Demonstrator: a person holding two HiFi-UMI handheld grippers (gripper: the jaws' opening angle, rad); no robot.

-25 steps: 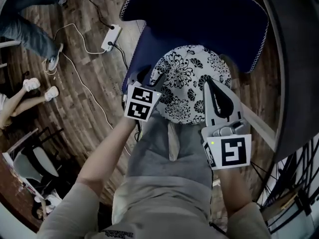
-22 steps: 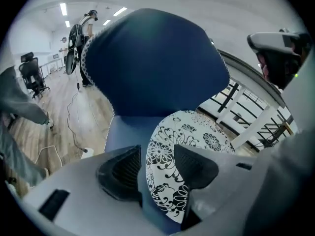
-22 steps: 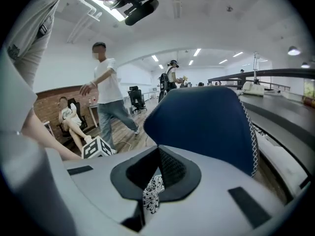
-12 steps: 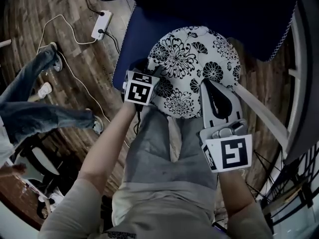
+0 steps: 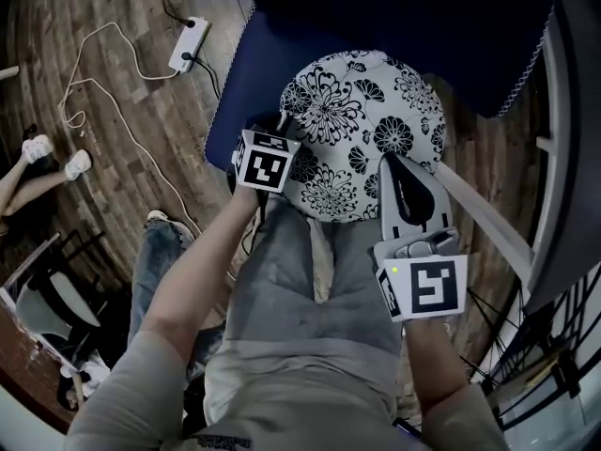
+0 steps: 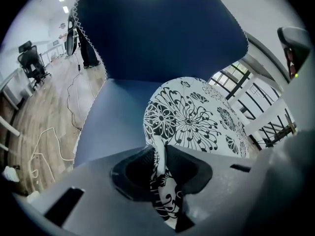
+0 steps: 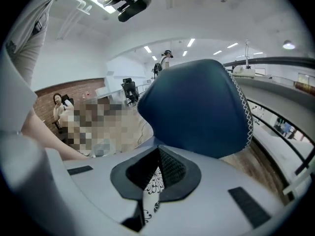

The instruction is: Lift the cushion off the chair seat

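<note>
1. The cushion (image 5: 362, 125), round and printed with black-and-white flowers, lies on the chair seat (image 5: 246, 73). It sits towards the seat's front and right side, and bare blue seat shows to its left.
2. The left gripper (image 6: 160, 154) is at the front of the seat, on the cushion's left rim. Its jaws have just been closing and now pinch a fold of the flowered cover between the pads.
3. The right gripper (image 7: 156, 170) is at the front right of the seat. Its jaws stand narrow, with a strip of the same fabric caught between them.
4. We judge the reach and both grips done.
5. The lift itself is left. Only the pinched rim is gathered up, and the rest of the cushion looks flat on the seat.
6. Both grips take the rim nearest the seat's front. We expect the far side, towards the chair back (image 5: 376, 7), to sag or drag as we raise it.
</note>
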